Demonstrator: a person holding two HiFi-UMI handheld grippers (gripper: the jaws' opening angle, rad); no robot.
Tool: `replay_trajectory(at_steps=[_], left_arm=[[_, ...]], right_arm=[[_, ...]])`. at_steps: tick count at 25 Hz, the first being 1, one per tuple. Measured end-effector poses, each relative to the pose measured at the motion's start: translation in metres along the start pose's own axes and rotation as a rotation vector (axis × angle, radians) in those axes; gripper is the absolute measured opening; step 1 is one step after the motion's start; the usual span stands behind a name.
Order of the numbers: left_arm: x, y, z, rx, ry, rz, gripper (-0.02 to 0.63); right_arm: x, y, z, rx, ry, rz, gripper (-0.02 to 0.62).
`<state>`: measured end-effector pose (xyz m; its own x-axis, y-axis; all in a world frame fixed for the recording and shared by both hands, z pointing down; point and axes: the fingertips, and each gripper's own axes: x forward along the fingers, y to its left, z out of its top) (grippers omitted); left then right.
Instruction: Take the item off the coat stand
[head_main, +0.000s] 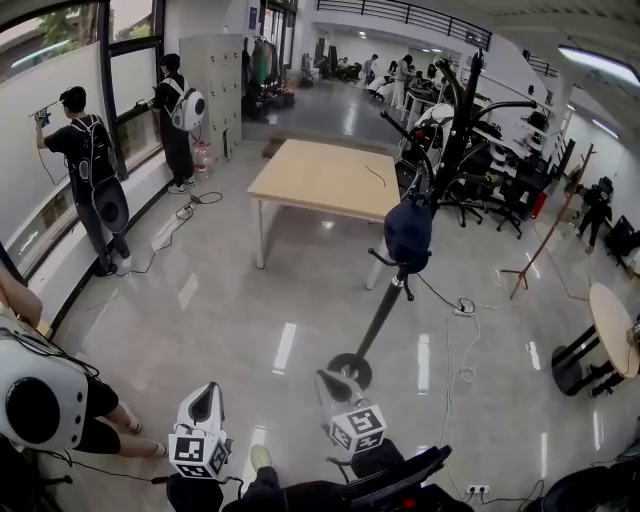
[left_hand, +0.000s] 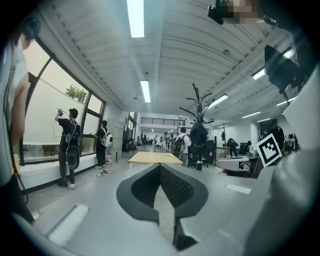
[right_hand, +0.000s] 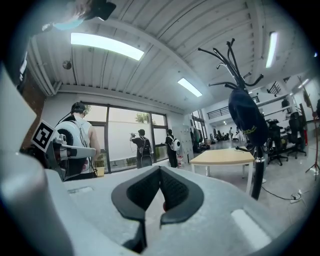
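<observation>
Hanging on black coat stand (head_main: 383, 312): dark navy cap (head_main: 408, 232) | left gripper (head_main: 207, 392), right gripper (head_main: 328, 380): jaws closed, empty

**Right gripper view: closed jaws before the coat stand**

The right gripper (right_hand: 160, 172) fills the foreground, its two dark jaws together with nothing between them. Right of the jaws stands the coat stand (right_hand: 256, 172), upright, with a dark blue item (right_hand: 247, 117) hanging on it below the bare upper hooks. A light wooden table (right_hand: 222, 157) stands behind it. Two persons (right_hand: 142, 147) stand at the window (right_hand: 125, 132).
</observation>
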<state>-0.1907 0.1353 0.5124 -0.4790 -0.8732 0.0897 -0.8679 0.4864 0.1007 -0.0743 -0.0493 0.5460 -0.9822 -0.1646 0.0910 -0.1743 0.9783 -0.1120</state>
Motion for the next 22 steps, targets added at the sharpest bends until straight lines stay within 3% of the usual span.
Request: replay_trajectory(at_steps=[13, 22], left_arm=[[0.042, 0.110, 0.009, 0.009, -0.027, -0.015, 0.003], [0.078, 0.137, 0.019, -0.018, -0.024, -0.111, 0.003]], right_arm=[[0.103, 0.030, 0.022, -0.024, -0.020, -0.044, 0.002], [0.127, 0.025, 0.027, -0.040, -0.004, -0.156, 0.002]])
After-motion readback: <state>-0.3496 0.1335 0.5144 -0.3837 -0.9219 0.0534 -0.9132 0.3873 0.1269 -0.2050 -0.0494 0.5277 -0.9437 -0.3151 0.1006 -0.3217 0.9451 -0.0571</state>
